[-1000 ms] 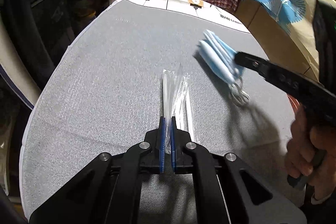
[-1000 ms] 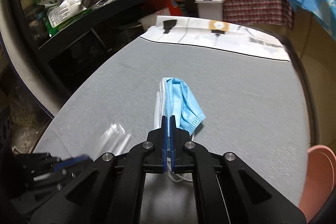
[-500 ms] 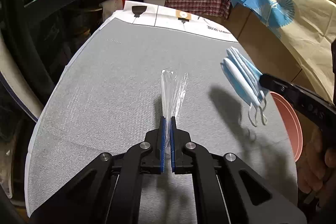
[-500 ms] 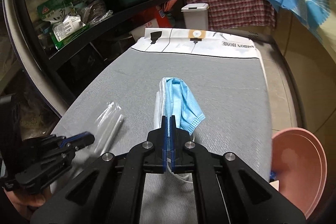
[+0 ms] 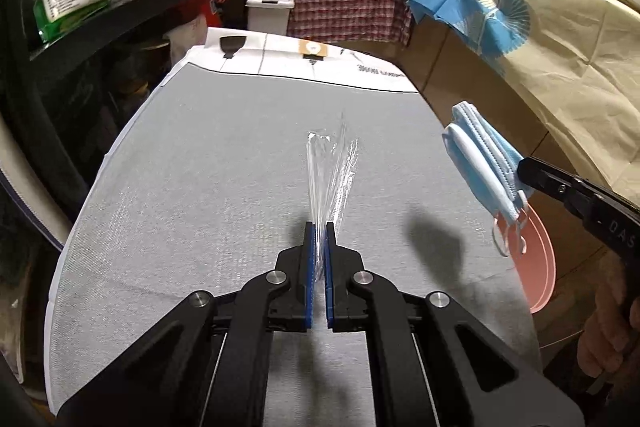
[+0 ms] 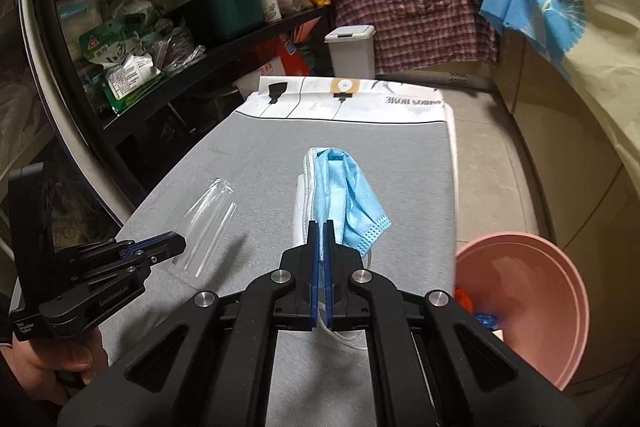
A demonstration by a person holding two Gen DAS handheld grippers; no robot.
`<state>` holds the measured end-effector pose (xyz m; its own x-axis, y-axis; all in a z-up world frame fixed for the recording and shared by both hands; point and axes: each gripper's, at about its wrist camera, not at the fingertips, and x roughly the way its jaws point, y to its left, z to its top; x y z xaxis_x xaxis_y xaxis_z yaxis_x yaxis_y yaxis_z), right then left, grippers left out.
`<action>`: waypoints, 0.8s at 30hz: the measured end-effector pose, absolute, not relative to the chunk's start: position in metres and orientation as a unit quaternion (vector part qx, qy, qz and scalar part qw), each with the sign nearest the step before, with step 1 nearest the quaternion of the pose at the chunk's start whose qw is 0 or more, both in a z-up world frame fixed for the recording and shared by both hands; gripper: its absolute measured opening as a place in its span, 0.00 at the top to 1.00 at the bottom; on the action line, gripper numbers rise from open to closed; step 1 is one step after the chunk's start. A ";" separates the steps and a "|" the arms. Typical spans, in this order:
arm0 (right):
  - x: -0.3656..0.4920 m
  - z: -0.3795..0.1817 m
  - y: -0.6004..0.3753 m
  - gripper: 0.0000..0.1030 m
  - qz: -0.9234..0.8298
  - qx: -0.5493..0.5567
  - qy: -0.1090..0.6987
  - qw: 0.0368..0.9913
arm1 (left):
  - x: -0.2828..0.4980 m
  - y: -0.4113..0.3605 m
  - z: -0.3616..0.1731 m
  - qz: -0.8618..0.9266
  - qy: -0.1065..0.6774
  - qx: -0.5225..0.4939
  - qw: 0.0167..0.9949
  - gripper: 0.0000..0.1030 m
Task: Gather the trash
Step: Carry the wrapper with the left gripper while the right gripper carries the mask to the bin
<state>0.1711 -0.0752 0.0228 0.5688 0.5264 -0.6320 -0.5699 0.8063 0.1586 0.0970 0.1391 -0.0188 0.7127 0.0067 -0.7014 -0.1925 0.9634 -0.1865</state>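
Note:
My left gripper [image 5: 319, 227] is shut on a clear plastic wrapper [image 5: 332, 175] and holds it above the grey board [image 5: 200, 187]. It also shows in the right wrist view [image 6: 176, 247] with the wrapper [image 6: 208, 223]. My right gripper [image 6: 323, 225] is shut on a folded blue and white face mask [image 6: 340, 199], held above the board's right part. In the left wrist view the mask [image 5: 484, 163] hangs at the board's right edge, over the pink basin [image 5: 536, 259]. The pink basin [image 6: 528, 295] stands on the floor to the right, with some trash inside.
The grey board [image 6: 248, 163] has a white printed end [image 6: 352, 103] at the far side. Dark shelves [image 6: 160, 27] with bags and boxes stand along the left. A white bin [image 6: 352, 51] and a plaid shirt [image 6: 412, 11] are behind. A draped cloth [image 5: 560, 47] lies at right.
Both grippers have risen with their loads. The right gripper has carried the mask rightward to the board's edge, over the pink basin, which has come into view.

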 end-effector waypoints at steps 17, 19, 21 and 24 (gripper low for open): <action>0.165 0.056 -0.157 0.98 0.259 -0.022 0.312 0.914 | 0.107 0.101 -0.005 0.020 0.362 -0.108 0.926 0.96; 0.166 0.056 -0.164 0.98 0.251 -0.022 0.310 0.917 | 0.110 0.096 -0.004 0.016 0.362 -0.107 0.926 0.96; 0.168 0.053 -0.175 0.98 0.239 -0.019 0.310 0.920 | 0.112 0.091 -0.004 0.011 0.362 -0.105 0.926 0.96; 0.172 0.048 -0.186 0.98 0.228 -0.008 0.313 0.922 | 0.116 0.082 -0.003 0.004 0.362 -0.101 0.927 0.96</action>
<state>0.1717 -0.1860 0.0484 0.7010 0.4150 -0.5800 -0.4249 0.8962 0.1278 0.1162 0.0825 -0.0027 0.7373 -0.0658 -0.6724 -0.0808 0.9795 -0.1844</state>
